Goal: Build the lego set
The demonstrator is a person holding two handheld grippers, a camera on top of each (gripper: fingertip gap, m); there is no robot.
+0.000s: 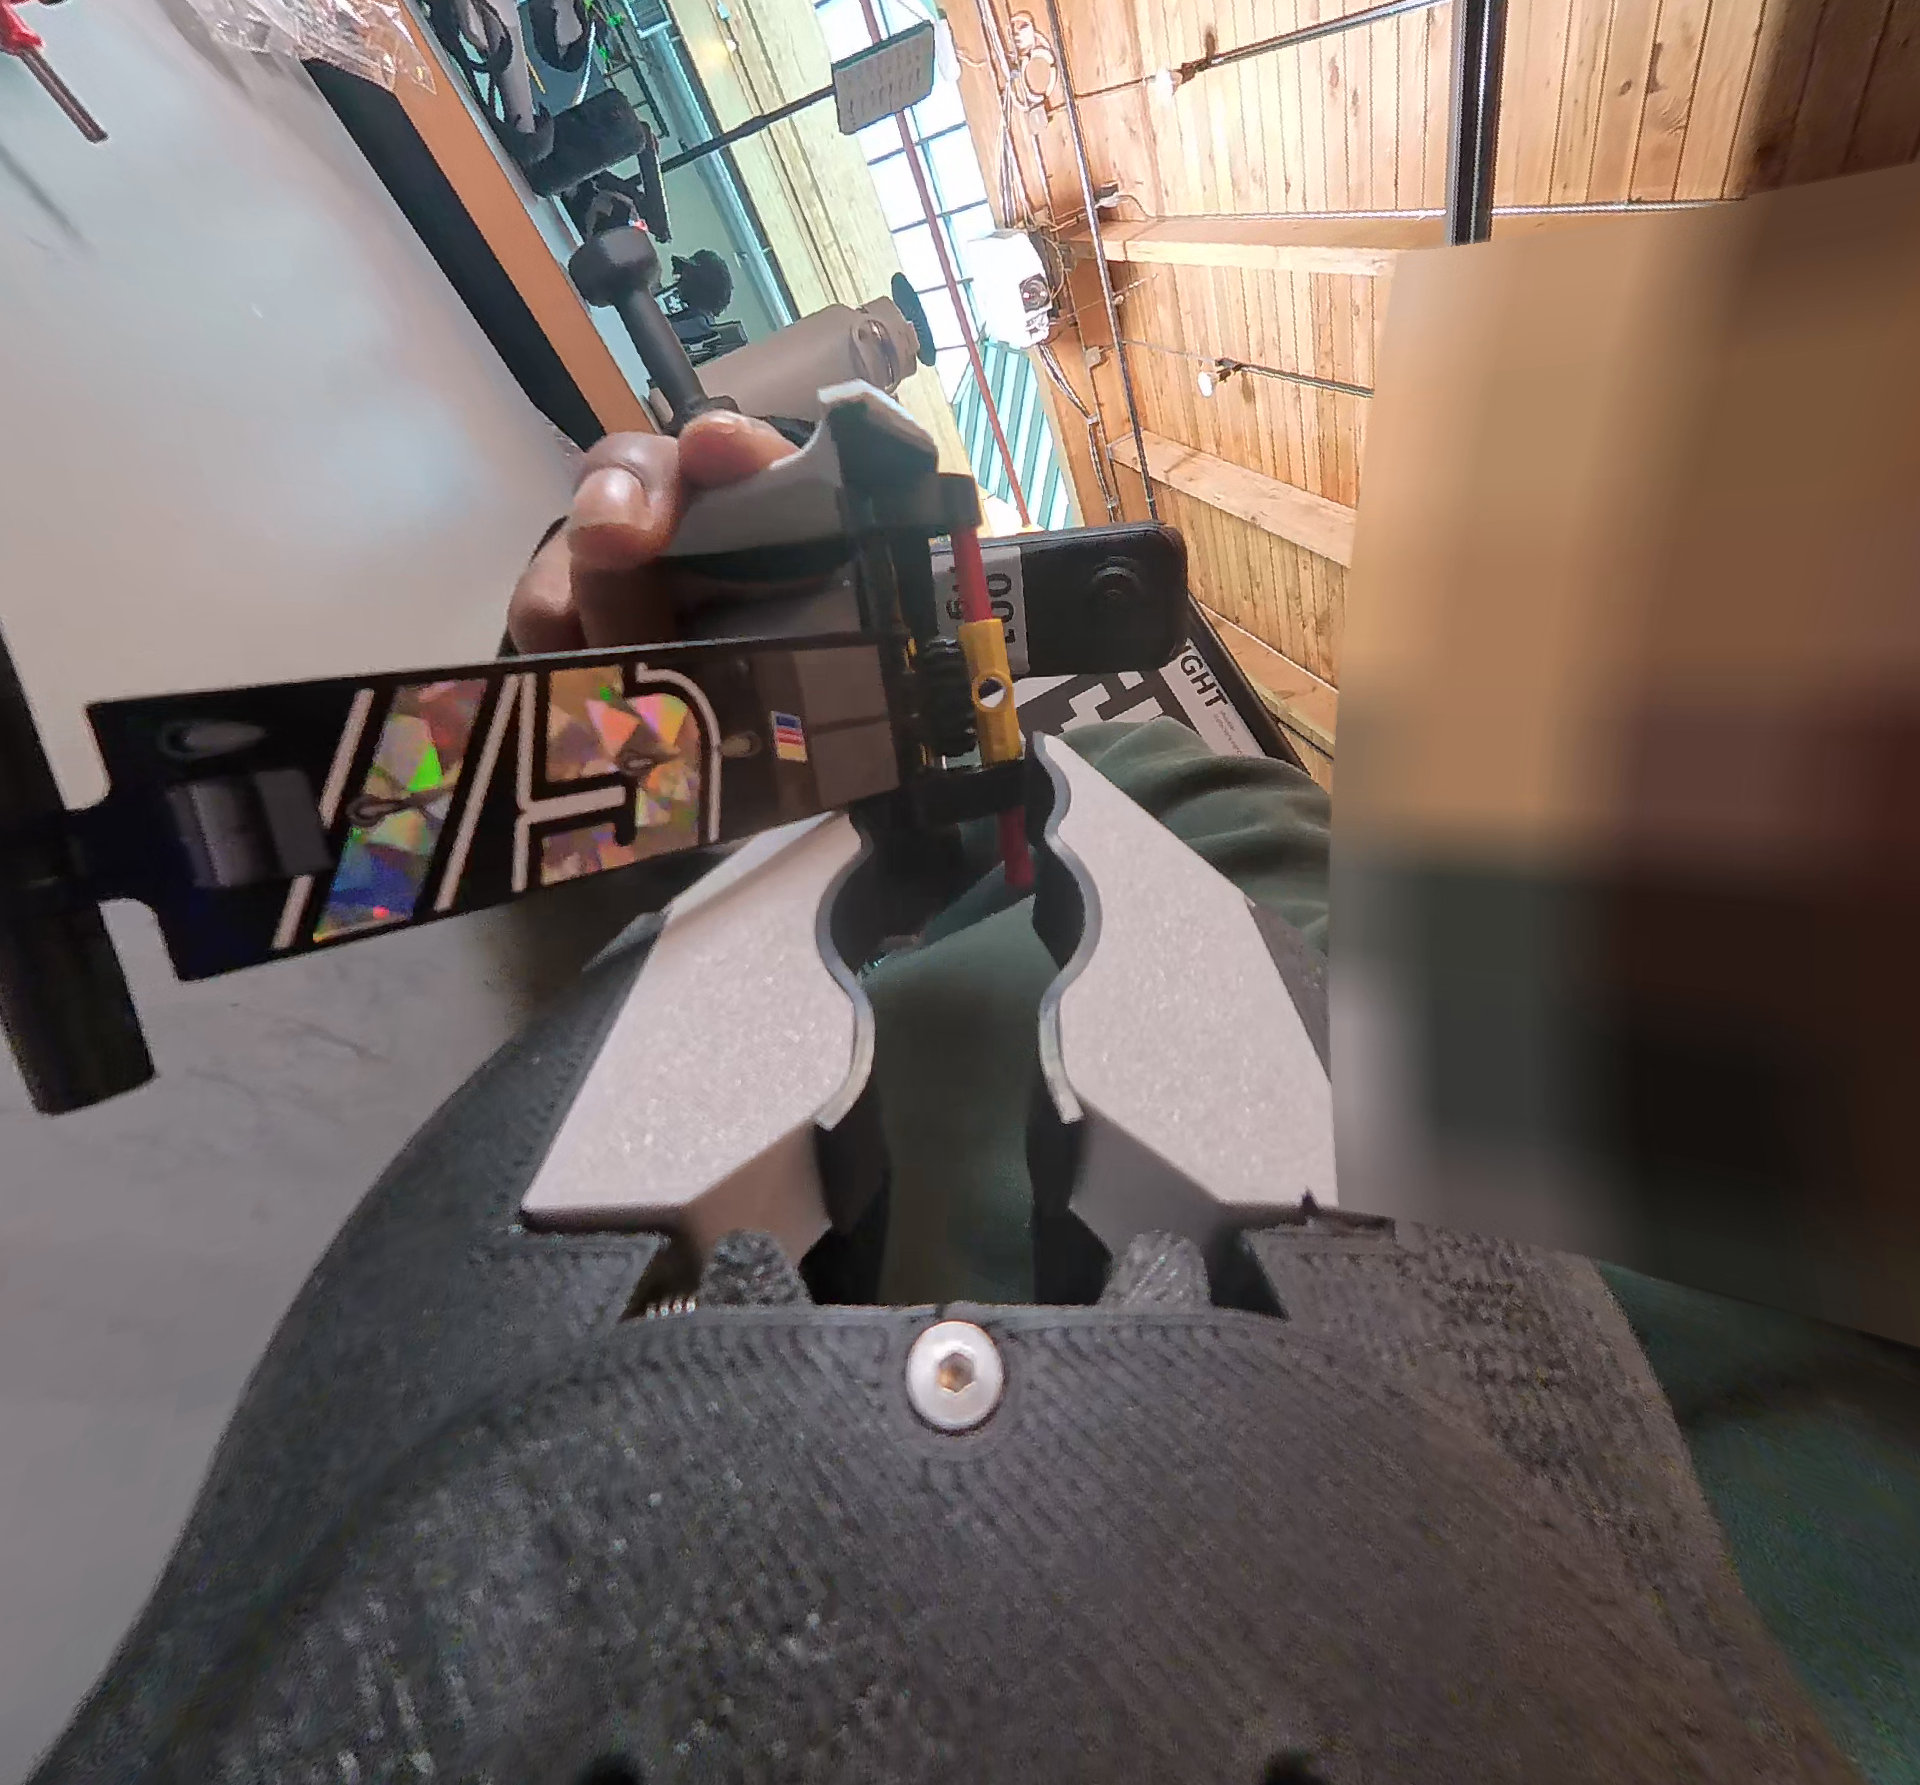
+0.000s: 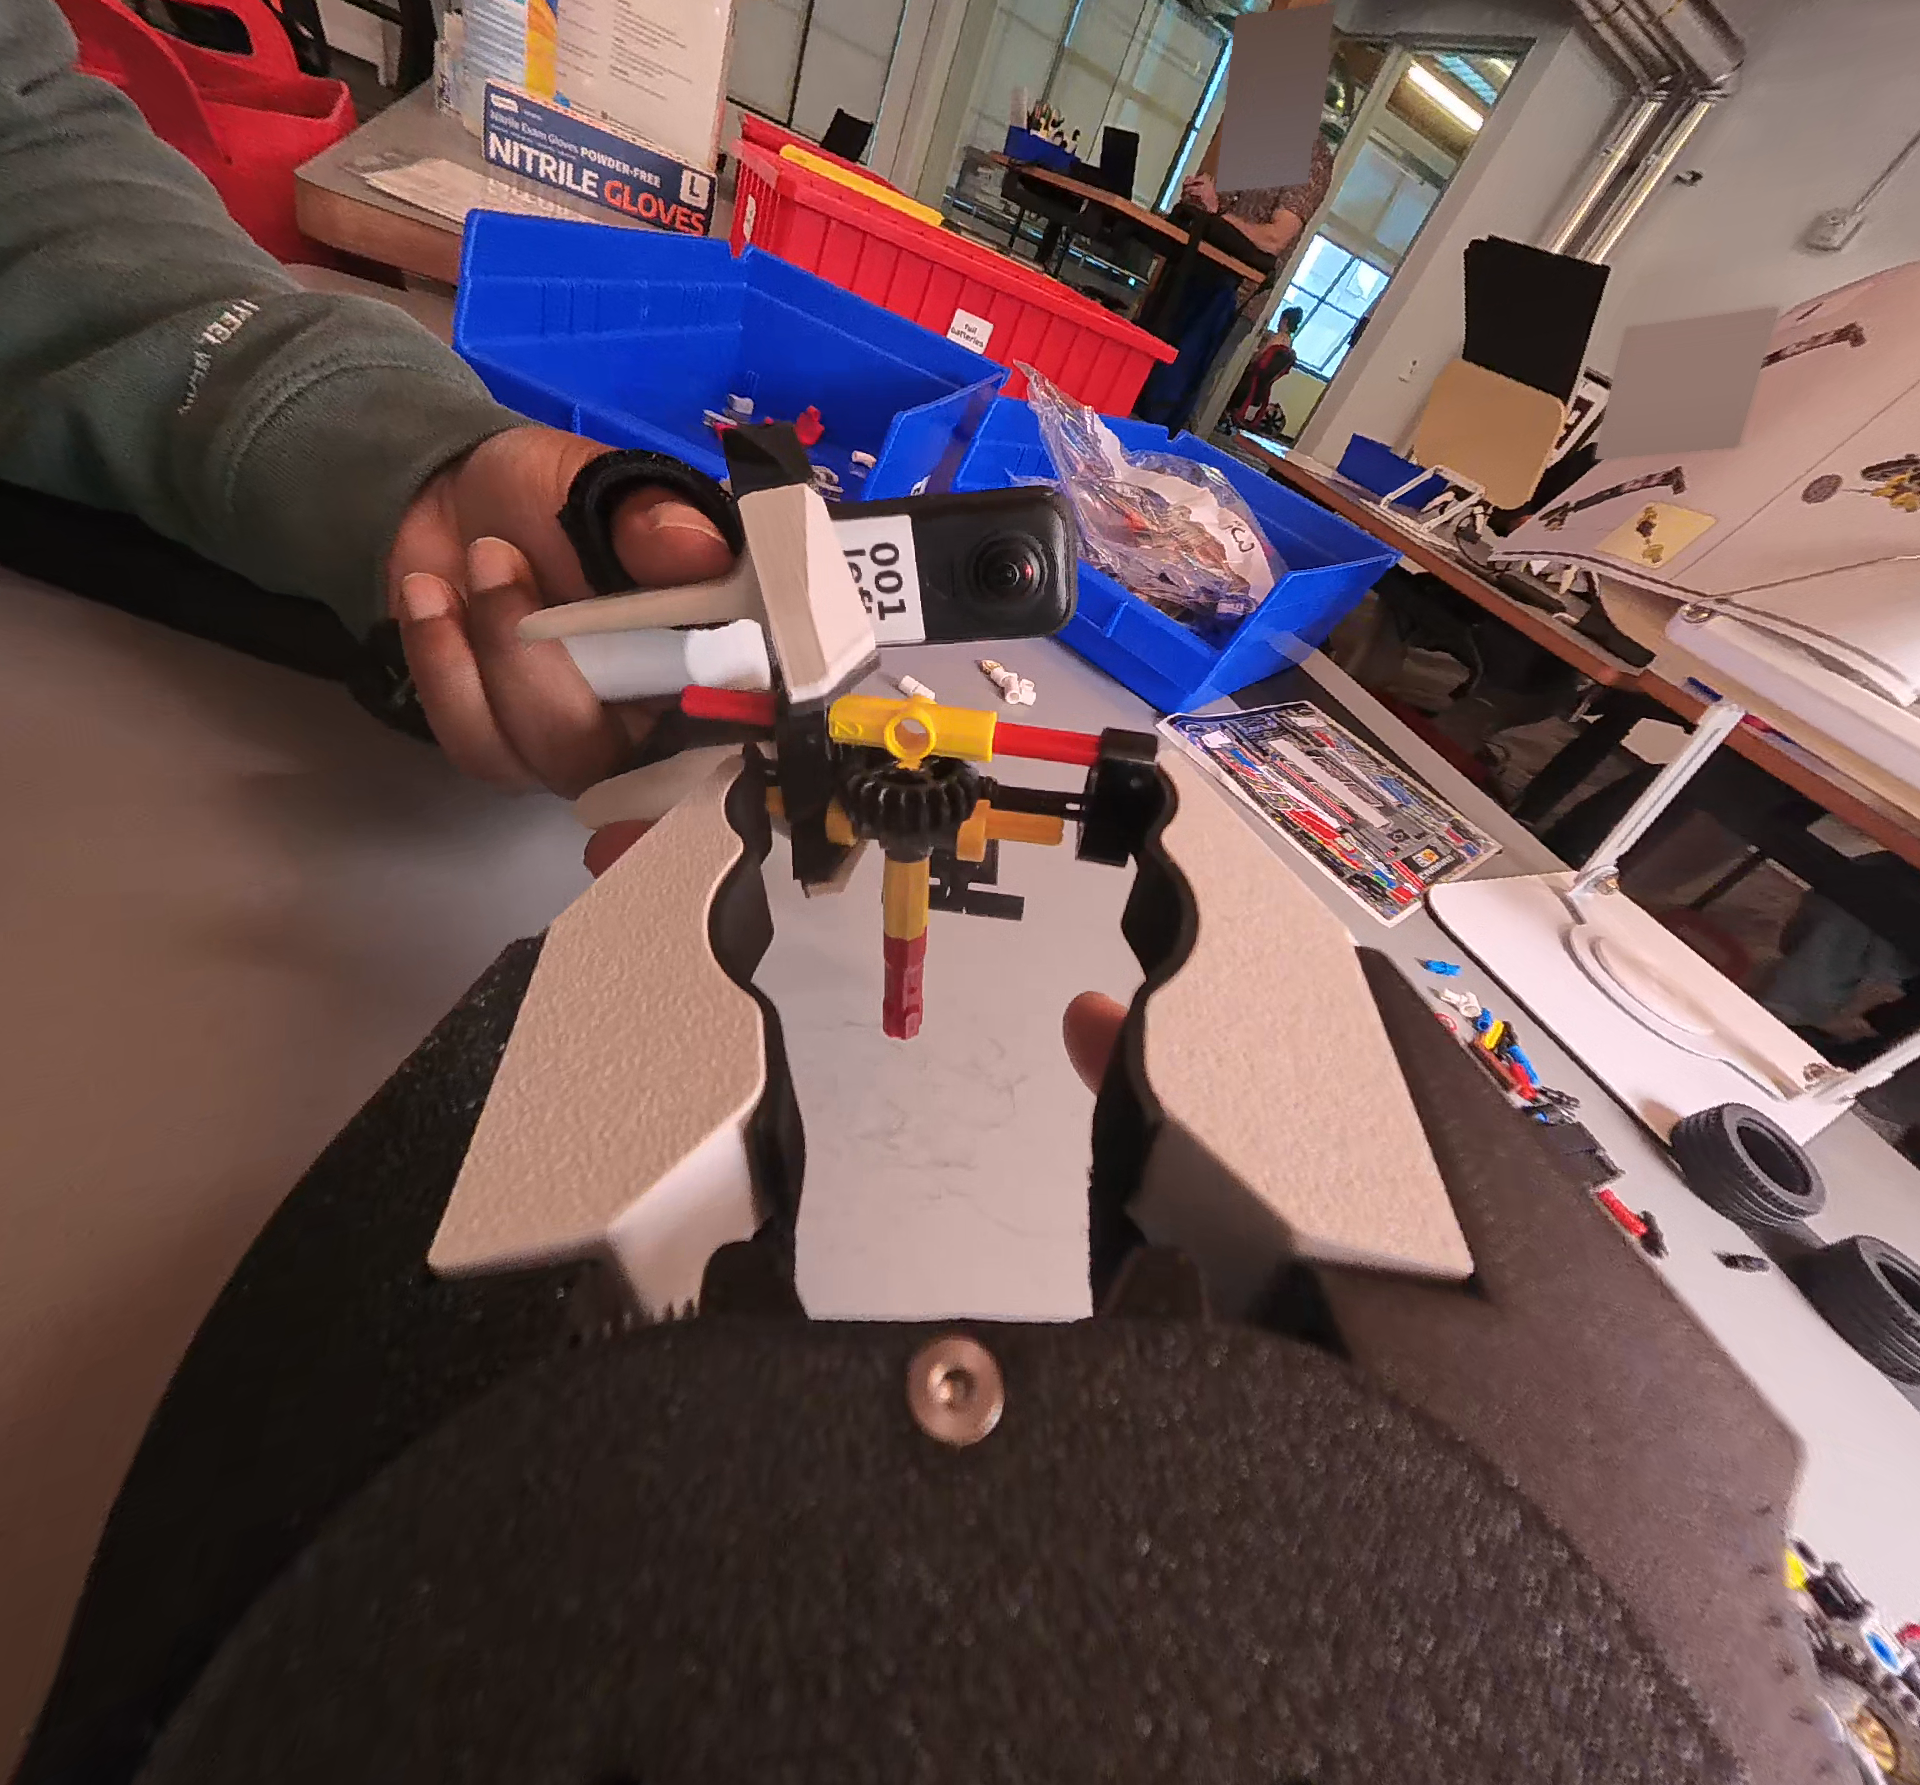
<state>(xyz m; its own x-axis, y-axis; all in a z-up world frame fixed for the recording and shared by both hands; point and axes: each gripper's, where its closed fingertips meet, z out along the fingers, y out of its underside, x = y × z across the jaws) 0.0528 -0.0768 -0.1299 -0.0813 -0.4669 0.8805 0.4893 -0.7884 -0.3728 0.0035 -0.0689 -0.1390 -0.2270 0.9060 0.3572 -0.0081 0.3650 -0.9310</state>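
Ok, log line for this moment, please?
phase: mid-air assembly | left tool: clamps lego assembly | right tool: straddles it, grip unclear

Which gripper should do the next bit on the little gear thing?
Probably the right gripper. Its fingers sit either side of the gear assembly, one beside the black end piece, ready to squeeze. The left gripper is busy holding the assembly.

Grey table (image 2: 935, 1164): blue bins (image 2: 1226, 613), tyres (image 2: 1756, 1174).
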